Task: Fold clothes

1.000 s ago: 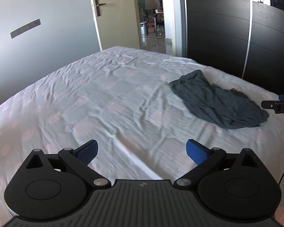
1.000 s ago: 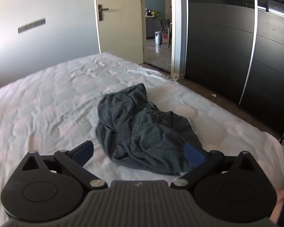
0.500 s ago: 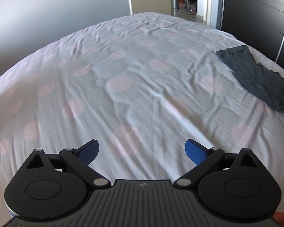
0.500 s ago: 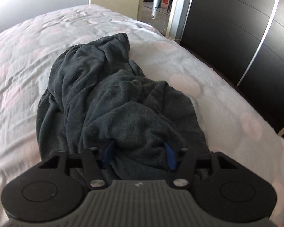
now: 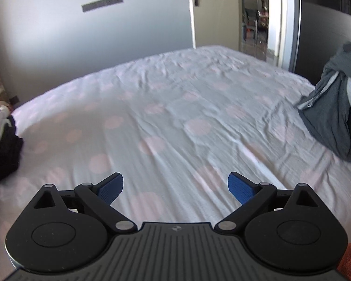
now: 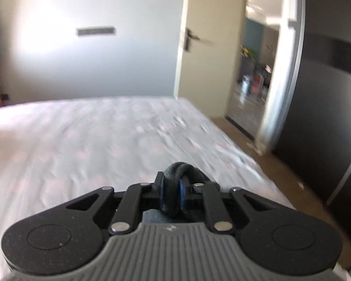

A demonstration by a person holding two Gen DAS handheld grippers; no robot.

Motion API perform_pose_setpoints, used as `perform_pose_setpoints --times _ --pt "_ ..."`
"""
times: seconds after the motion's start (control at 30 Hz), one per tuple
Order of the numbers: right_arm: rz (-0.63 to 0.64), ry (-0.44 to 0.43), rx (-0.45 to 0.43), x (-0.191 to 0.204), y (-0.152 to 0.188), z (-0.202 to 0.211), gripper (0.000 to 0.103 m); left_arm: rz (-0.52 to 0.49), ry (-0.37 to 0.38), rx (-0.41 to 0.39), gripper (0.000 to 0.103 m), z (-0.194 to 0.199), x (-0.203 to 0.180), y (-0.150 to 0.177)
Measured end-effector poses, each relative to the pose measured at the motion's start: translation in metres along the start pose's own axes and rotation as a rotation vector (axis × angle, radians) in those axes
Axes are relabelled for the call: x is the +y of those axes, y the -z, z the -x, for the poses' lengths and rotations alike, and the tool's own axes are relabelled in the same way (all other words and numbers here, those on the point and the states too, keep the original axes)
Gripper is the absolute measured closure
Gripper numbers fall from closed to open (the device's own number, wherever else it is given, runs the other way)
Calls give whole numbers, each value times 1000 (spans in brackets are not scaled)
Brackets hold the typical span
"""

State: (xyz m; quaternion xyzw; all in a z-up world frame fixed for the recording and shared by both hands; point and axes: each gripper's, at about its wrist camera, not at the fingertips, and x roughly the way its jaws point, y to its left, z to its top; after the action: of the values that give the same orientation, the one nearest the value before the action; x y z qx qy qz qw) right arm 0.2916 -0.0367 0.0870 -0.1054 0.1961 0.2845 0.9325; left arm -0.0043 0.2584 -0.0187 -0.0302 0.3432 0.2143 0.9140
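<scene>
Right gripper (image 6: 173, 195) clamped on bunched fold of grey garment (image 5: 334, 107); garment hangs lifted over right edge of bed (image 5: 166, 117). Left gripper (image 5: 175, 188) spread apart, holding nothing, above bed

Right tongs (image 6: 173, 193) pinched tight on a bunched fold of dark grey cloth (image 6: 175, 175), held up above the bed (image 6: 82, 145). White sheet with faint pink spots, blurred. Beyond, a pale wall (image 6: 93, 65), an open cream door (image 6: 206, 58) with dark handle, and a black wardrobe (image 6: 327, 117) at right.
</scene>
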Motion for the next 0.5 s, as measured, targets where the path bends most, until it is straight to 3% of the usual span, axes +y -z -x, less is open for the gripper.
perform_pose_setpoints --times 0.23,0.5 --pt "124 -235 -188 144 -95 82 89 22 -73 -127 0 82 61 -15" --pt "146 -557 -384 268 -156 199 89 17 -208 -249 0 179 136 -39"
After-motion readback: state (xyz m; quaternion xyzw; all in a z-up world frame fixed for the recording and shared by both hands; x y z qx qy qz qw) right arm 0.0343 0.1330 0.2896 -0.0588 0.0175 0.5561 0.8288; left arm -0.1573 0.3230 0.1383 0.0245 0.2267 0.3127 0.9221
